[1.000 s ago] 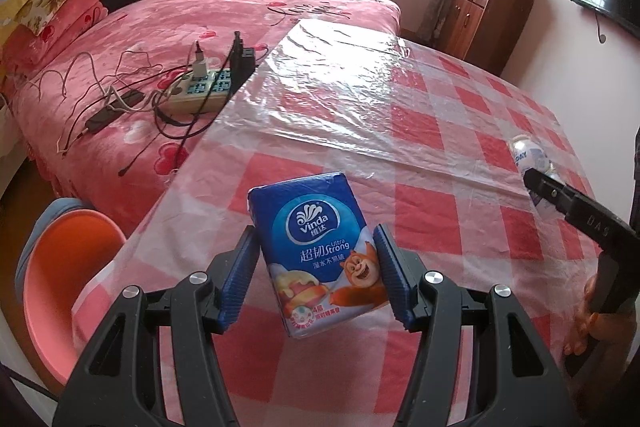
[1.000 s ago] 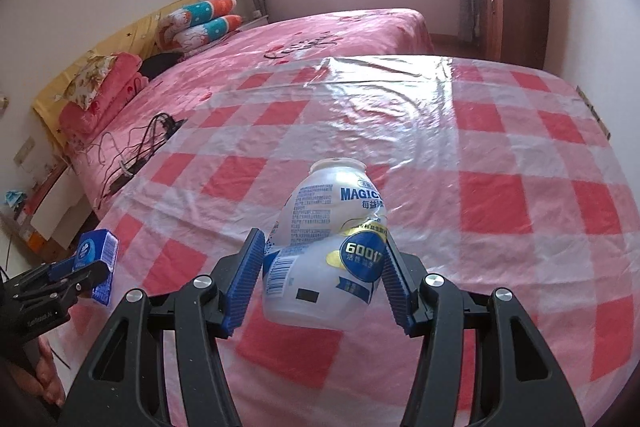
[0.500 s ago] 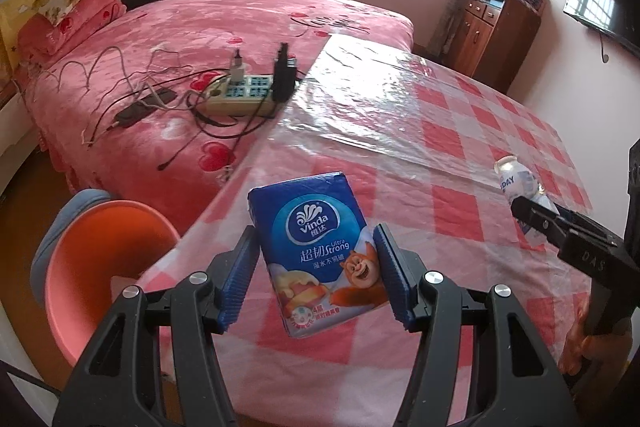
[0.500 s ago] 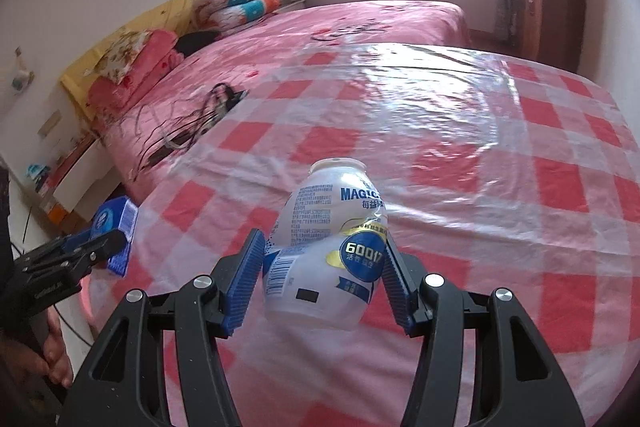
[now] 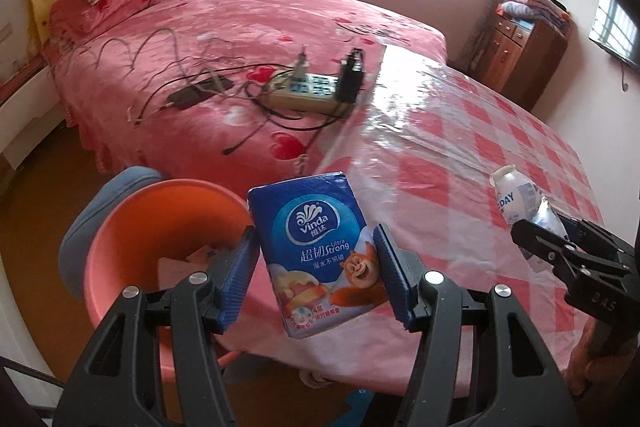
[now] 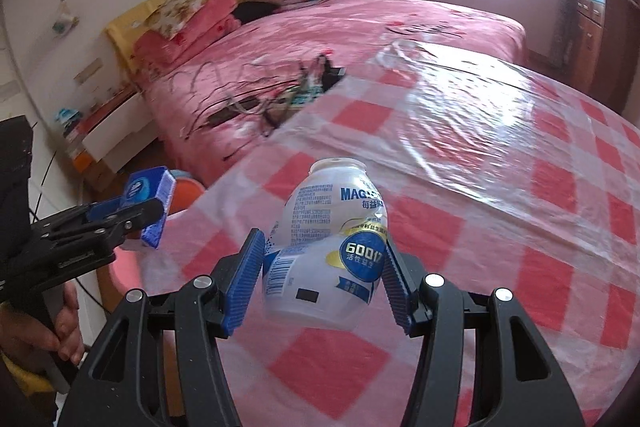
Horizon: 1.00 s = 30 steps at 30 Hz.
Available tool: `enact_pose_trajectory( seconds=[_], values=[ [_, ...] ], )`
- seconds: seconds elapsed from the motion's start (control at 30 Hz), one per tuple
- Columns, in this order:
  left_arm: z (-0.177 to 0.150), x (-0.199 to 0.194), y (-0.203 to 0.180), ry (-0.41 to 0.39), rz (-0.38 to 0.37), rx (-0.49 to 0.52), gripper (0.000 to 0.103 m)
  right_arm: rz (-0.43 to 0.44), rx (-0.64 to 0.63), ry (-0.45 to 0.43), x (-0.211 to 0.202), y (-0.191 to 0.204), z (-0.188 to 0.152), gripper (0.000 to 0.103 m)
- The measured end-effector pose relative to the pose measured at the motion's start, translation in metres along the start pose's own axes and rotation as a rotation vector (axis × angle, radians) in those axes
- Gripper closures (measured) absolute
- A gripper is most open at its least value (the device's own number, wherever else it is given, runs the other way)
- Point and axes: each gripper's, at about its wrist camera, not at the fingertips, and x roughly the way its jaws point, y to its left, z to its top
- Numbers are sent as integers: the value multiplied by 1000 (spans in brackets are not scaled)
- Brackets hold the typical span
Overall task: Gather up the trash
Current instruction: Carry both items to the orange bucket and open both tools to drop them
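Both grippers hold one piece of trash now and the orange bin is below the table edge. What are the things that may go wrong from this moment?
1. The tissue pack sits tilted in the left gripper and above the table edge, not the orange bin; released now, it may miss.
2. The white bottle, dented in the right gripper, may slip or pop out.
3. The bin looks small, so both grippers arriving together may collide.

A power strip [image 5: 304, 93] with tangled cables lies on the pink bed [image 5: 248, 23], perhaps plugged.
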Motion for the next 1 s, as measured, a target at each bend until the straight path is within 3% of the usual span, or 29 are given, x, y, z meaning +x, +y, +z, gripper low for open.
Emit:
enact_pose_trajectory(
  seconds=[1.0],
  values=[
    [-36,14,128,64,125,-267,43,175,-309,95,59,157,30,45]
  ],
)
